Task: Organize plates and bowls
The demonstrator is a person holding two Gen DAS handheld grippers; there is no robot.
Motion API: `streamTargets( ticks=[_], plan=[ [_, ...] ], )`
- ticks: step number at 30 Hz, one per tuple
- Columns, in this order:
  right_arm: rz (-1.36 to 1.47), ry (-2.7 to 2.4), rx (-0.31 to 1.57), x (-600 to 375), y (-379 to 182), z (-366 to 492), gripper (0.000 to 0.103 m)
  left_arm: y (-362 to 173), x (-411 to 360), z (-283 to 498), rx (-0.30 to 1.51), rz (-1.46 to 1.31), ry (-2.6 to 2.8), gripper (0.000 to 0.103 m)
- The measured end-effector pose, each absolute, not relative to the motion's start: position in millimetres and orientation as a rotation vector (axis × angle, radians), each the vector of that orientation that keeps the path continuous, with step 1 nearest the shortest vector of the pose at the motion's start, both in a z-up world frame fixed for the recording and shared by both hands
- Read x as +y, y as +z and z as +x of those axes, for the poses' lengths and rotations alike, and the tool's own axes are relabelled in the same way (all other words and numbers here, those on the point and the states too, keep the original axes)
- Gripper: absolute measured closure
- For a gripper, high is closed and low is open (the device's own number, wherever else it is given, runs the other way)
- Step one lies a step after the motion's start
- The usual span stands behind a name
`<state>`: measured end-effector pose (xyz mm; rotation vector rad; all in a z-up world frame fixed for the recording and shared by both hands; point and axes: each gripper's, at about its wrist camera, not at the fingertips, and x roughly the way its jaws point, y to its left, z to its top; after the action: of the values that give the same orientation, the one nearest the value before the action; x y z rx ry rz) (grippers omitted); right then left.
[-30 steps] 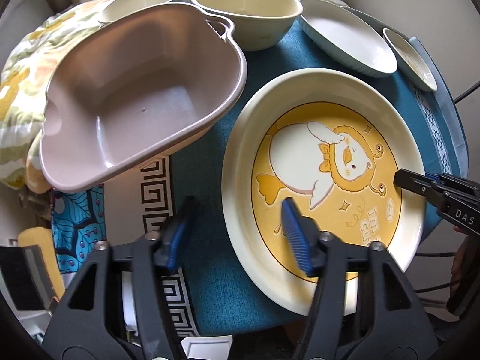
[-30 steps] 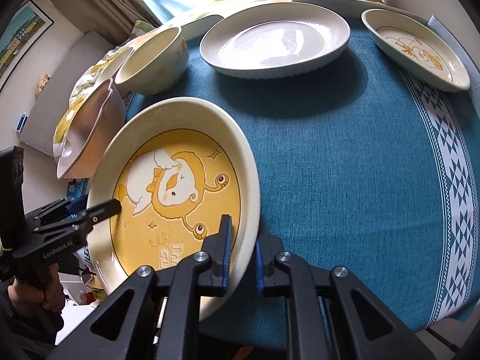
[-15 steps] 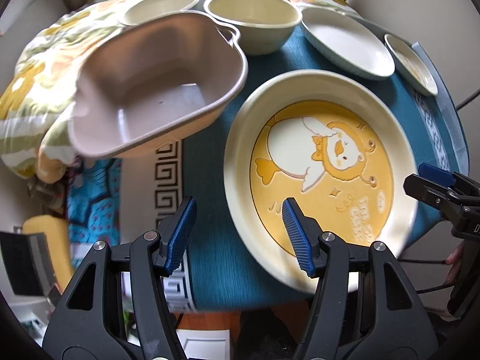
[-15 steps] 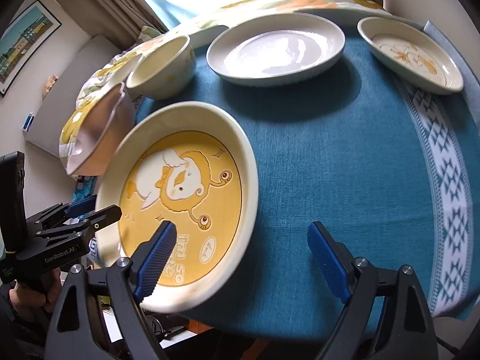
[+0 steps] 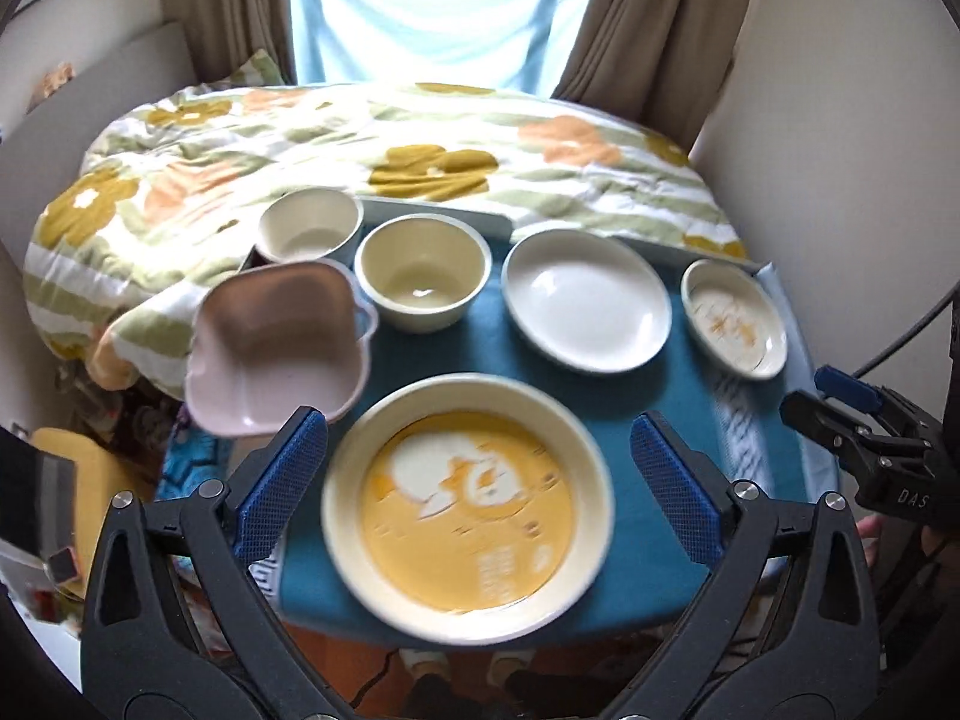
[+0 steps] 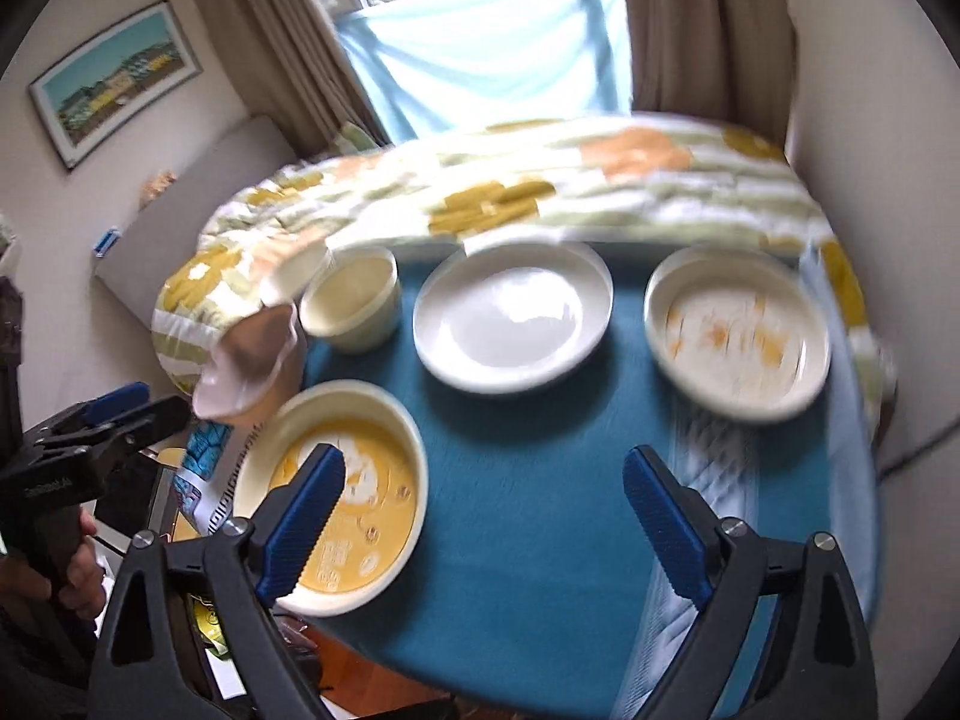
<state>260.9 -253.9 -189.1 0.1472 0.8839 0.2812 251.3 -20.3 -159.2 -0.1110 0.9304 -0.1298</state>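
Both grippers hang above the table, jaws opening with nothing gripped. The left gripper (image 5: 477,483) frames the yellow cartoon plate (image 5: 468,510) lying flat on the teal cloth (image 5: 654,432). The right gripper (image 6: 483,519) spreads wide over bare cloth, that plate just beside its left finger. Beyond the fingers sit the pink square bowl (image 5: 276,348), two cream bowls (image 5: 420,279) and the white plate (image 5: 585,300).

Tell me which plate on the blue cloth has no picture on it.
The plain white plate, between the cream bowl and the small orange-print plate. The big plate in front has a yellow cartoon centre.
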Motion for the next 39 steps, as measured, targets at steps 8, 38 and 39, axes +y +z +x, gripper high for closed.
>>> streamTargets(
  ticks=[8, 38, 39],
  plan=[
    [0.020, 0.366, 0.949, -279.2, -164.2, 336.9, 0.011, -146.3, -57.8, 288.6, 0.931, -0.221, -0.121, 0.002],
    [-0.173, 0.498, 1.384, -266.3, -332.1, 508.9, 0.069, -320.0, -73.3, 424.9, 1.332, -0.378, -0.165, 0.053],
    [-0.172, 0.499, 1.384, -267.3, -332.8, 509.1, 0.070, -321.1, -73.9, 425.9, 1.334, -0.376, -0.169, 0.055]
  ],
)
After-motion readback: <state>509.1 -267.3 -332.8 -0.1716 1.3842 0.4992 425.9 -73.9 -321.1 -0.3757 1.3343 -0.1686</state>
